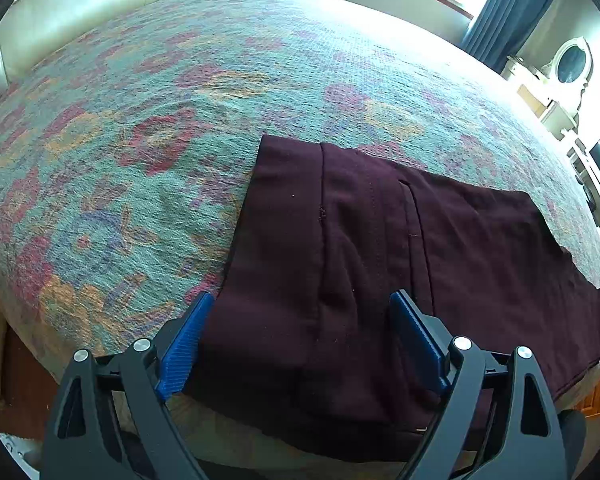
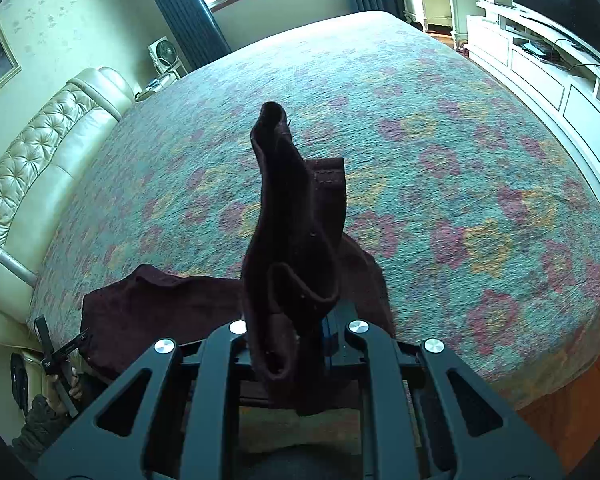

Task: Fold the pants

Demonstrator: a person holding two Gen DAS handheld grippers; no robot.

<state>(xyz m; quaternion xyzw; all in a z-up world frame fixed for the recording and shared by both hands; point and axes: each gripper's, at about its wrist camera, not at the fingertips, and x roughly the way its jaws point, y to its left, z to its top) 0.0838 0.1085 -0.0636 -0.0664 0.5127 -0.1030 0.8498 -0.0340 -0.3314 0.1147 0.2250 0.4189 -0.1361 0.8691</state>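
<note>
Dark maroon pants (image 1: 380,240) lie flat on the flowered bedspread (image 1: 140,140) near the bed's front edge, waistband end towards me. My left gripper (image 1: 302,298) hovers over that end, its blue pads (image 1: 180,352) wide apart, open, with cloth beneath them but not pinched. In the right wrist view my right gripper (image 2: 300,316) is shut on a leg end of the pants (image 2: 296,220), which stands up bunched over the fingers and hides the tips. The rest of the pants (image 2: 148,304) trails down to the bed on the left, where the left gripper (image 2: 56,356) shows in a hand.
A cream tufted headboard (image 2: 40,160) runs along the bed's left side. A white cabinet (image 2: 540,72) lines the right wall past a strip of wooden floor. A fan (image 2: 162,52) and dark curtains (image 2: 188,8) stand at the window behind the bed.
</note>
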